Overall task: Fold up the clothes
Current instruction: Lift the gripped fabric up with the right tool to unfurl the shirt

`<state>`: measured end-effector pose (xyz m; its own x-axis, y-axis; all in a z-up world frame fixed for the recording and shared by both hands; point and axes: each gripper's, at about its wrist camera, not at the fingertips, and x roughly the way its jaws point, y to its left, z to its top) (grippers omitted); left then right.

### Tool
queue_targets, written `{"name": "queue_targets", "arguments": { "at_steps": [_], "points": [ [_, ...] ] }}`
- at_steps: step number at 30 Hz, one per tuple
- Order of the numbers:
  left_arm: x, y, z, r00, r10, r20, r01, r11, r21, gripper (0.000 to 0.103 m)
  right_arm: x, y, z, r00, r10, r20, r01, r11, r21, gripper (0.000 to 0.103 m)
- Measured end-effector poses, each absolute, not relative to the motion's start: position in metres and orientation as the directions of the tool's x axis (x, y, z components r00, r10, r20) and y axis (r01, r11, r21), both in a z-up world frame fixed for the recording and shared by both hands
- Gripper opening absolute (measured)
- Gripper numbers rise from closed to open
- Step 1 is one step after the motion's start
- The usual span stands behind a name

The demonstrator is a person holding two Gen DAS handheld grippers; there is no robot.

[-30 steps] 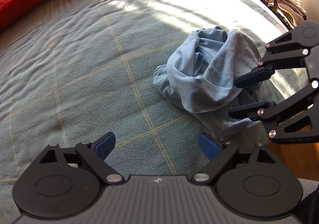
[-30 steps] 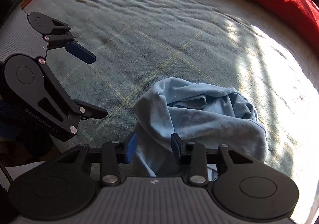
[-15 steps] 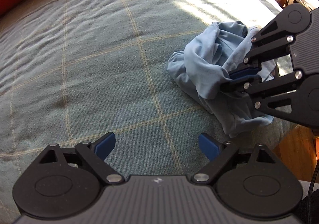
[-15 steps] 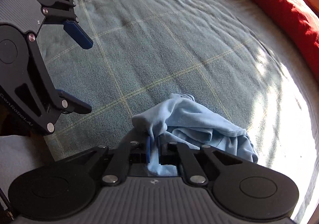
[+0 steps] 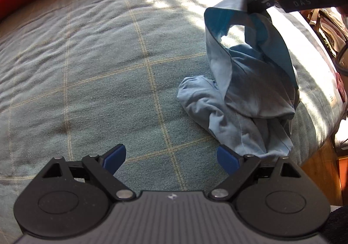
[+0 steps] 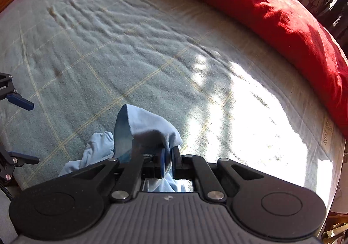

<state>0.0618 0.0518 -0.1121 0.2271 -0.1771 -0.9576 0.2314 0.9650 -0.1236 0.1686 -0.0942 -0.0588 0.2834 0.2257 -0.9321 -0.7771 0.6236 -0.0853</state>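
A light blue garment (image 5: 245,92) lies crumpled on the grey-green checked bed cover (image 5: 97,65), with one edge lifted off the heap. My right gripper (image 5: 258,2) is shut on that raised edge at the upper right of the left wrist view. In the right wrist view the right gripper (image 6: 168,161) pinches a fold of the garment (image 6: 148,128), and the rest hangs below it. My left gripper (image 5: 171,159) stands open over bare cover, just left of the heap's near end, with nothing between its fingers. Its blue fingertips (image 6: 20,101) show at the left edge of the right wrist view.
A red blanket (image 6: 282,18) runs along the far side of the bed. Bright sunlight falls on the cover (image 6: 256,113) beyond the garment. The bed's edge and wooden floor (image 5: 315,161) lie at the right, with a rack of clothes (image 5: 328,26) further off.
My right gripper closed on the garment's edge, then rose and carried it away from the heap, stretching the cloth upward. The left gripper stayed open and nearly in place.
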Motion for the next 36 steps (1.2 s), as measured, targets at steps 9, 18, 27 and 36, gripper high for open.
{"name": "queue_targets", "arguments": {
  "at_steps": [9, 18, 27, 36],
  "points": [
    [0.058, 0.079, -0.115, 0.232, -0.165, -0.959, 0.133, 0.982, -0.137, 0.090, 0.218, -0.047, -0.039, 0.222, 0.300, -0.928, -0.838, 0.546, -0.024, 0.006],
    [0.048, 0.123, -0.114, 0.245, -0.130, -0.961, 0.025, 0.992, -0.127, 0.090, 0.234, 0.041, -0.027, 0.163, 0.371, -0.914, -0.913, 0.407, 0.003, 0.006],
    [0.036, 0.152, -0.117, 0.239, -0.104, -0.966, -0.042, 0.992, -0.117, 0.090, 0.246, 0.095, -0.035, 0.180, 0.387, -0.904, -0.907, 0.422, 0.001, 0.006],
    [0.036, 0.144, -0.120, 0.234, -0.117, -0.965, -0.013, 0.992, -0.124, 0.091, 0.291, 0.008, -0.075, 0.305, 0.153, -0.940, -0.753, 0.643, -0.139, 0.007]
  ]
}}
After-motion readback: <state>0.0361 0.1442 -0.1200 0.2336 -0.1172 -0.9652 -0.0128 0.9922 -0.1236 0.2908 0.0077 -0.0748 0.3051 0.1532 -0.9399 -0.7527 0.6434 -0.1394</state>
